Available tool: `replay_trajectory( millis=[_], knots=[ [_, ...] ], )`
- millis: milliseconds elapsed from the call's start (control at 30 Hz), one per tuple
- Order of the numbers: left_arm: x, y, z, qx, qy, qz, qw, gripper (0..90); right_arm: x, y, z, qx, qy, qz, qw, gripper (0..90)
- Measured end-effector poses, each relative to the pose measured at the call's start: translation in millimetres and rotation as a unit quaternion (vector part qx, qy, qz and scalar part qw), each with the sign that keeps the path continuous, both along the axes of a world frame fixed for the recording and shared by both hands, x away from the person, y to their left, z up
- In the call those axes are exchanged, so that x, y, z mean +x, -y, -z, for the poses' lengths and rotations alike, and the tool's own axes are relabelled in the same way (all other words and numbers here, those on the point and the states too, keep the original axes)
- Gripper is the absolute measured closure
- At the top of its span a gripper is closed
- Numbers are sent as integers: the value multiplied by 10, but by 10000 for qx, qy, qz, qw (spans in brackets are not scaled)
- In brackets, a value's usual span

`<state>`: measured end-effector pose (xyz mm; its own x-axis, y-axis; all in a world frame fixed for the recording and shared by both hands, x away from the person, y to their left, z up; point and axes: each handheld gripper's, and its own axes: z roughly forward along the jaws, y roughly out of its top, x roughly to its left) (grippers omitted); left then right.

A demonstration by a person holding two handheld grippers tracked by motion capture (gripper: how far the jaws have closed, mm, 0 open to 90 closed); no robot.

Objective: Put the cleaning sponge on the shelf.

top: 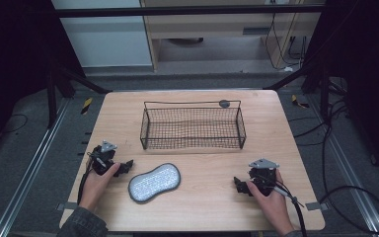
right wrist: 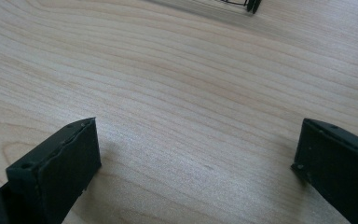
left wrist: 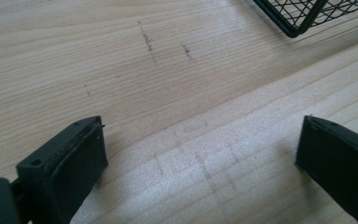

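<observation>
Both grippers are resting spread and empty on the pale wooden surface (top: 202, 207), the left gripper (top: 128, 165) just beside the grey peanut-shaped studded pad (top: 155, 182) at its 3 o'clock, the right gripper (top: 238, 185) well apart; judged best practice is pinching its narrow waist squarely before lifting toward the black wire-mesh basket (top: 192, 127) at 12 o'clock.

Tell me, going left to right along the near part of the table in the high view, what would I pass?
Left gripper in the person's left hand → grey peanut-shaped pad → right gripper in the right hand. The wire basket sits farther back, behind them.
</observation>
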<state>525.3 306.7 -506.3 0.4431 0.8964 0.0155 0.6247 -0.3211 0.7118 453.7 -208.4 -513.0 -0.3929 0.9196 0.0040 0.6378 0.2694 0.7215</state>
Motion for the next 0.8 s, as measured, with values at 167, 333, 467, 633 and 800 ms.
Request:
replay_trajectory(
  millis=[167,333,467,633,800],
  knots=[
    [-42,-19,-156,-128,43,42,9999,38,8,5,2,-39,17,-26,10000,3],
    [-125,23,-366,-98,172,230,9995,38,7,6,3,-41,20,-31,10000,4],
    [-173,87,-468,73,98,525,9985,33,7,4,3,-30,18,-28,10000,4],
    [-248,231,-568,366,6,965,9947,39,6,4,3,-32,19,-27,10000,4],
    [-345,419,-647,598,-1,1267,9901,51,6,4,3,-32,18,-28,10000,4]
  ],
)
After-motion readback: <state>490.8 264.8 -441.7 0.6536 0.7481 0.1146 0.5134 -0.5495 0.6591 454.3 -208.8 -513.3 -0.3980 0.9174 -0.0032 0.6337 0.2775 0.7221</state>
